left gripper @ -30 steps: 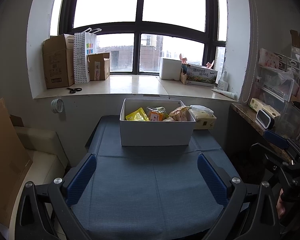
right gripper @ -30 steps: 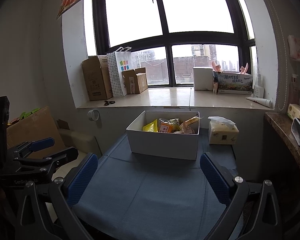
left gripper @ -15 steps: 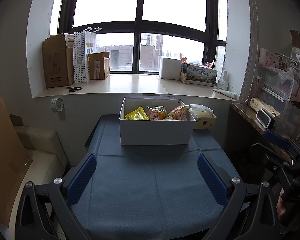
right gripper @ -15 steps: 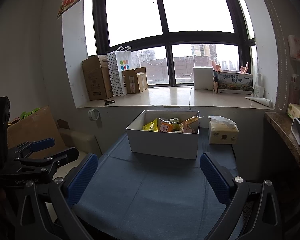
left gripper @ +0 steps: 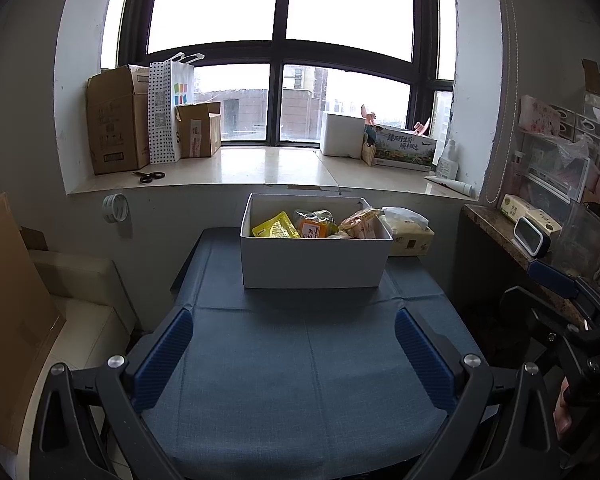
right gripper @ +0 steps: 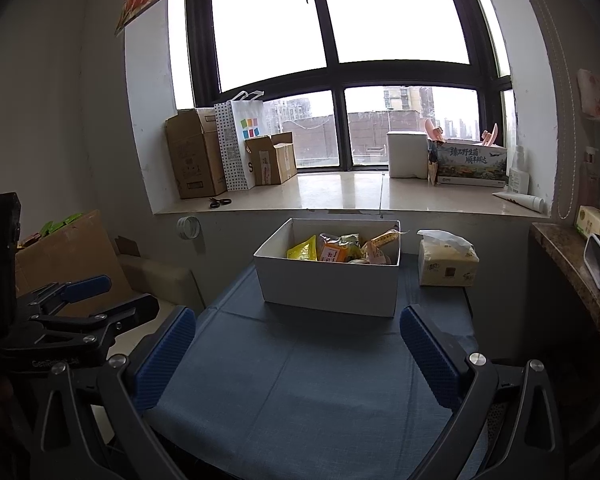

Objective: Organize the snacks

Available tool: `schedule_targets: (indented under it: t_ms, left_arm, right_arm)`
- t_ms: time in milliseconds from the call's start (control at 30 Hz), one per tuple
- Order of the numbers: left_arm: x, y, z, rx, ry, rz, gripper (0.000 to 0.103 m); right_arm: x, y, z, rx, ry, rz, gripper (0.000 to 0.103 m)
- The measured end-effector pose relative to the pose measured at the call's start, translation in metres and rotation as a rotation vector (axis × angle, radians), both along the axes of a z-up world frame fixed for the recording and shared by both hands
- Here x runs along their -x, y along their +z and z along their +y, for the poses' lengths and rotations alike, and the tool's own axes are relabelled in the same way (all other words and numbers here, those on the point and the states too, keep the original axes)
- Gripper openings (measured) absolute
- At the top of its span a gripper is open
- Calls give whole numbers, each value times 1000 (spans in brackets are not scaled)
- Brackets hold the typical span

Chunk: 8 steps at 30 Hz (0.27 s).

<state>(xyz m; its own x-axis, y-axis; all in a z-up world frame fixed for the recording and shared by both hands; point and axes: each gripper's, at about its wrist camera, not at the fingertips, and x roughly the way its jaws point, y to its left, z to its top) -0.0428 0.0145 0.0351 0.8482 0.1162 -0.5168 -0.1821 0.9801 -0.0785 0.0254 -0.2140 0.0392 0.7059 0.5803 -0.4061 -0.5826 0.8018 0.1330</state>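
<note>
White box [left gripper: 312, 264] at far end of blue-clothed table [left gripper: 300, 380], below windowsill; framing matches 1.0 s ago, box barely nearer in left wrist view. Snacks inside box: yellow packet [left gripper: 275, 230] at left, orange packet [left gripper: 314, 229] mid, pale wrapped packs [left gripper: 362, 222] at right. Tissue pack [right gripper: 446, 264] just right of box. Left gripper [left gripper: 296, 354] wide open, holding nothing, well short of box. Right gripper [right gripper: 298, 356] same: jaws spread, empty, unchanged.

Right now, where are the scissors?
The scissors lie on the windowsill, at its left end in both views, just in front of the big cardboard box and the dotted paper bag.
</note>
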Motion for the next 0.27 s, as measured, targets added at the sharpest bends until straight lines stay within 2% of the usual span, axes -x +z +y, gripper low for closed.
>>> schedule_targets:
  t_ms: [267]
  left_arm:
    - [2, -1, -1, -7, 5, 1, 103]
  right_arm:
    - [0, -1, 0, -1, -1, 0, 103]
